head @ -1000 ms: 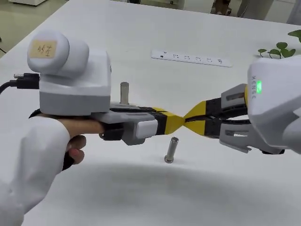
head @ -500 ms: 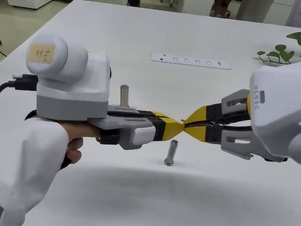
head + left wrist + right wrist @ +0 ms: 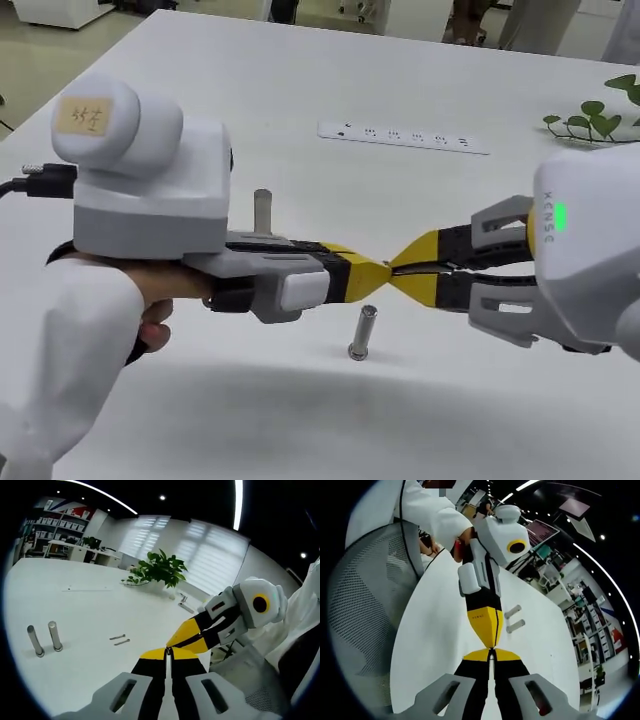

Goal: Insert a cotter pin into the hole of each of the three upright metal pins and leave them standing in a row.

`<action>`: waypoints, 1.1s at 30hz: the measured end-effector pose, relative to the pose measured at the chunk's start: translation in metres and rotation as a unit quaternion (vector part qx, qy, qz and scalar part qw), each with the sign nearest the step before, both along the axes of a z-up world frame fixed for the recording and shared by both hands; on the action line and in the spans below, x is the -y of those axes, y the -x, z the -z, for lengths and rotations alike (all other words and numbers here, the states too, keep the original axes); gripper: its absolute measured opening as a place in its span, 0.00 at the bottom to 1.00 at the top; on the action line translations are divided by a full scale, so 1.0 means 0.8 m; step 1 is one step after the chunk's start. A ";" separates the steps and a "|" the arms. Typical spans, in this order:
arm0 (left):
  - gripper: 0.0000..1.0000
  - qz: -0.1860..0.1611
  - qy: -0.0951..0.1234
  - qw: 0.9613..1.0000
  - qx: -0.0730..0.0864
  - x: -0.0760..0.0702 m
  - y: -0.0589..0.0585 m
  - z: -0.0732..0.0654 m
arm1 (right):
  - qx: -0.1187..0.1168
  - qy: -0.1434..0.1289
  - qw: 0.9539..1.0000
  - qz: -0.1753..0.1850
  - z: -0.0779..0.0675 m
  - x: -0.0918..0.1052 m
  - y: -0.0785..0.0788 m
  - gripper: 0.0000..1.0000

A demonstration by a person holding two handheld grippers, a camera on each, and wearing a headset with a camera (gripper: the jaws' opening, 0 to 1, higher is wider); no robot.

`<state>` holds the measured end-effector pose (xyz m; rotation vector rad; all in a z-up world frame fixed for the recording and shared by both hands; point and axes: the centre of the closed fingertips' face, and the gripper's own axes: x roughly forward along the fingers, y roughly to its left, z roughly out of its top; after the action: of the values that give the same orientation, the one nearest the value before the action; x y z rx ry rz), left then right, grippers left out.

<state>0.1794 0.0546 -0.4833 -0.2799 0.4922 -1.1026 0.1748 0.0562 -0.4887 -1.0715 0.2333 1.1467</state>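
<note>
Judging by looks, the thin grey wire cotter pins (image 3: 119,639) are light, springy and easily dropped, best pinched at the head. Two lie on the white worktop (image 3: 90,605) near two upright grey steel pins (image 3: 54,636), stiff but tippable. The left gripper (image 3: 378,272) and right gripper (image 3: 400,270) meet tip to tip, fingers pressed together; anything pinched there is too small to tell.

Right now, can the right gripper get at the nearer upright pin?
Probably yes: the upright pin stands free close below the right gripper, nothing between, though its jaws are shut, tip to tip with the left gripper.
</note>
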 end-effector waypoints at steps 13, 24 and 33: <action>0.00 0.016 -0.015 0.999 0.044 -0.006 0.006 -0.009 | -0.033 -0.017 0.999 0.027 0.009 0.010 -0.003 0.18; 0.00 0.046 -0.031 0.993 0.101 -0.011 0.013 -0.022 | -0.162 -0.099 0.981 0.049 0.014 0.016 0.012 0.23; 0.00 0.080 -0.022 0.987 0.141 -0.013 0.031 -0.034 | -0.282 -0.182 0.941 0.053 -0.004 0.002 0.030 0.17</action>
<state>0.1549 0.0648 -0.4564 -0.0429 0.2894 -1.2627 0.1505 0.0544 -0.4853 -0.3816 0.4999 1.3180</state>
